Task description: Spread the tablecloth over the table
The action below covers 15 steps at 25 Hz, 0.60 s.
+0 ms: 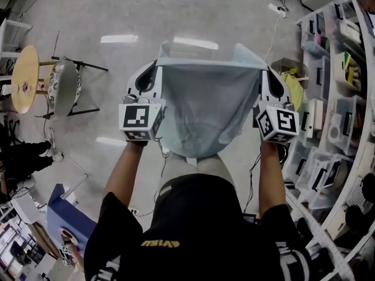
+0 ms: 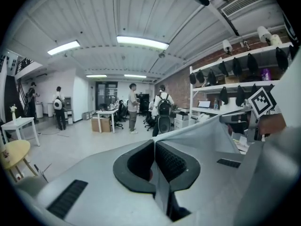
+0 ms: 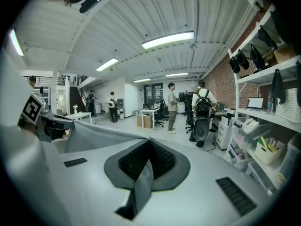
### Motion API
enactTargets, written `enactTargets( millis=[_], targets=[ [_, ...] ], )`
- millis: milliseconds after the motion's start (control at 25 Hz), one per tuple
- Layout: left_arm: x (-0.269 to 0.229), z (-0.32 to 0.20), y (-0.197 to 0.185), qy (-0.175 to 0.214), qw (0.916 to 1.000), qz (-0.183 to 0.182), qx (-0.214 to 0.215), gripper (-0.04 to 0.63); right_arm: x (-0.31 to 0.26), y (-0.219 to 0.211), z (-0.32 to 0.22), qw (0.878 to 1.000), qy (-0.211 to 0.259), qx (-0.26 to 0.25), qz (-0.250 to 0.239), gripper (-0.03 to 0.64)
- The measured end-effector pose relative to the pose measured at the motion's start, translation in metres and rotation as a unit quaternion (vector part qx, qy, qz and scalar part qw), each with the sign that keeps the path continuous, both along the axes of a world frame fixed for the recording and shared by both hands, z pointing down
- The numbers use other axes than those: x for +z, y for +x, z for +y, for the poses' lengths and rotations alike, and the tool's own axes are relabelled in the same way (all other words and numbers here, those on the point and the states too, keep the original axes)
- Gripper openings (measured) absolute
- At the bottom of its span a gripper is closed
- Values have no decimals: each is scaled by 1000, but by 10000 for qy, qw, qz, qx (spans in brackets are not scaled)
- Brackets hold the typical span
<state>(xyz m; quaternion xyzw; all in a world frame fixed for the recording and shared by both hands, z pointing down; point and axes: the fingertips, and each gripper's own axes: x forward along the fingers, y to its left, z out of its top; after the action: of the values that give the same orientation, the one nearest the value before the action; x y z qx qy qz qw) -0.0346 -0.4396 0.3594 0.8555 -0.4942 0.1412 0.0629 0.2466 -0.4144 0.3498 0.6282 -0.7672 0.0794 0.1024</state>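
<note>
A pale blue-grey tablecloth [image 1: 205, 107] hangs stretched between my two grippers, above the floor in front of the person. My left gripper [image 1: 158, 61] is shut on its upper left corner, and my right gripper [image 1: 261, 69] on its upper right corner. In the left gripper view the jaws [image 2: 154, 149] pinch the cloth [image 2: 207, 131], which runs off right toward the other gripper. In the right gripper view the jaws [image 3: 149, 150] pinch the cloth [image 3: 91, 135], which runs left. No table lies under the cloth.
A round wooden table [image 1: 24, 78] and a chair [image 1: 64, 86] stand at the left. White shelves with bins [image 1: 334, 104] line the right side. Cables [image 1: 275, 22] trail on the floor. Several people [image 2: 133, 105] stand farther back near desks.
</note>
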Motion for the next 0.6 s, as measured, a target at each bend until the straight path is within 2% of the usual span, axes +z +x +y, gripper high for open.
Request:
enactTargets(
  millis=[120,320,600],
  targets=[
    [11,-29,1,-73,9999,-68,49,21,7,1,-28,10000,-25,55,34,3],
    [41,-67,4,-406,9990,-183,89,21,30,3,-67,9995,-271,53,123,3],
    [52,-92,5,-705,9975,-16,-52,21,40,4,-102,9994,-325,-18,133,3]
  ],
)
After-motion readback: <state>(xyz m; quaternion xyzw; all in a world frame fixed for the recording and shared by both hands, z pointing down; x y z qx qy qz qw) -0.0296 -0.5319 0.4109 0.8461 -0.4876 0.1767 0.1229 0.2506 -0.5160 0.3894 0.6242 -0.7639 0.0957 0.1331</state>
